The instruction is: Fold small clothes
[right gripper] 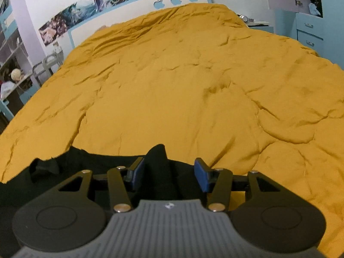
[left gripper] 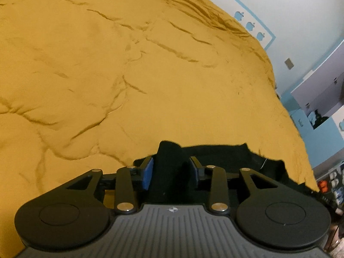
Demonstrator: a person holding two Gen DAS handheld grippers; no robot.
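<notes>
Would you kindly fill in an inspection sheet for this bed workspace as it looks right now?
Surface: mustard bedspread, wrinkled, covering the bed.
Job's things: black garment at the near edge, a bunched fold standing between each pair of fingers.
Clutter: nothing seen on the bedspread.
Grippers: left hand-held gripper and right hand-held gripper both part open, pads not clearly pressing the cloth.
Cables: nothing seen.
Surroundings: white headboard with apple cutouts, shelves, blue drawers.

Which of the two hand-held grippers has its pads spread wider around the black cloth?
The right hand-held gripper: clear gaps show beside the black cloth between its pads. The left hand-held gripper sits closer around the cloth.
</notes>
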